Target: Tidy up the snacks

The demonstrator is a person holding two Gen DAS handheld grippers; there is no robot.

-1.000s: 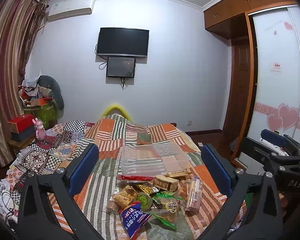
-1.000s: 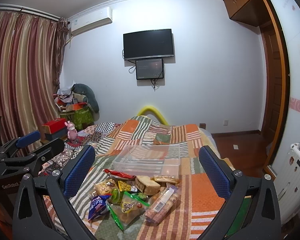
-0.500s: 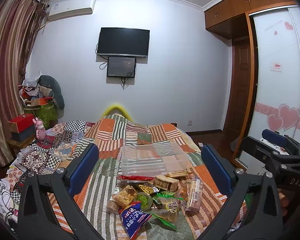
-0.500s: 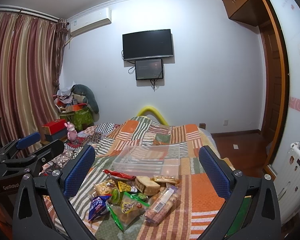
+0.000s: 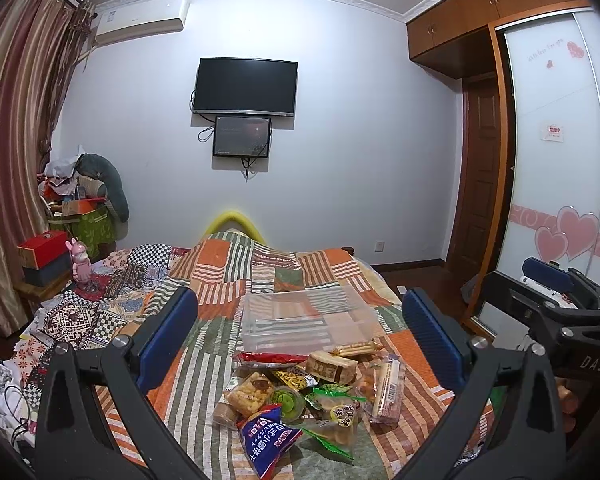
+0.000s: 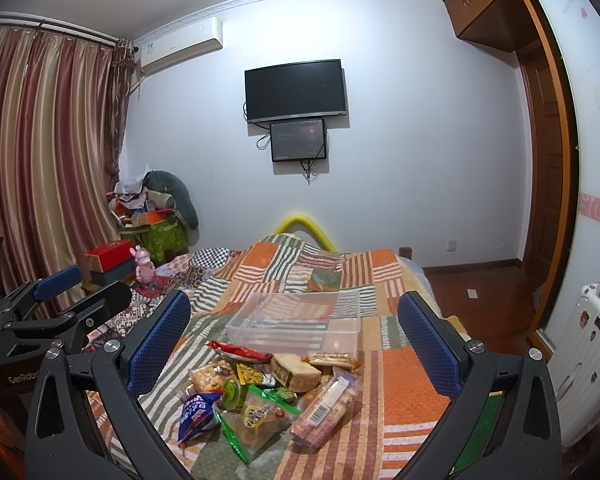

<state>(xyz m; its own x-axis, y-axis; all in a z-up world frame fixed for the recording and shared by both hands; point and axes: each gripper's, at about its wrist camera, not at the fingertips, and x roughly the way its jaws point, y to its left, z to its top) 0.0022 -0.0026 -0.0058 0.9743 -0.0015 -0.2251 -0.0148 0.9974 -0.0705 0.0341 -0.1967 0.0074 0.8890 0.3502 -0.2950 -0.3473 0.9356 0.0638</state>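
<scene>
We're in a home bedroom: quilted bed (image 5: 228, 276), wall-mounted TV (image 5: 246, 86), striped curtains (image 6: 48, 160), built-in wardrobe (image 5: 556, 160).

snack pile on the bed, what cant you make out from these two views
- Blue packet: left wrist view, print too small to read.
- Snacks at the bottom of the pile: both views, covered by the green-edged bag.
- Clear bin: right wrist view, see-through walls; whether anything lies inside is unclear.

- A television (image 5: 246, 86) hangs on the wall at 12 o'clock, a small screen (image 5: 242, 136) just beneath.
- Curtains (image 6: 48, 168) at 9 o'clock.
- A pink toy rabbit (image 6: 143, 267) beside the patchwork quilt (image 5: 228, 268).
</scene>
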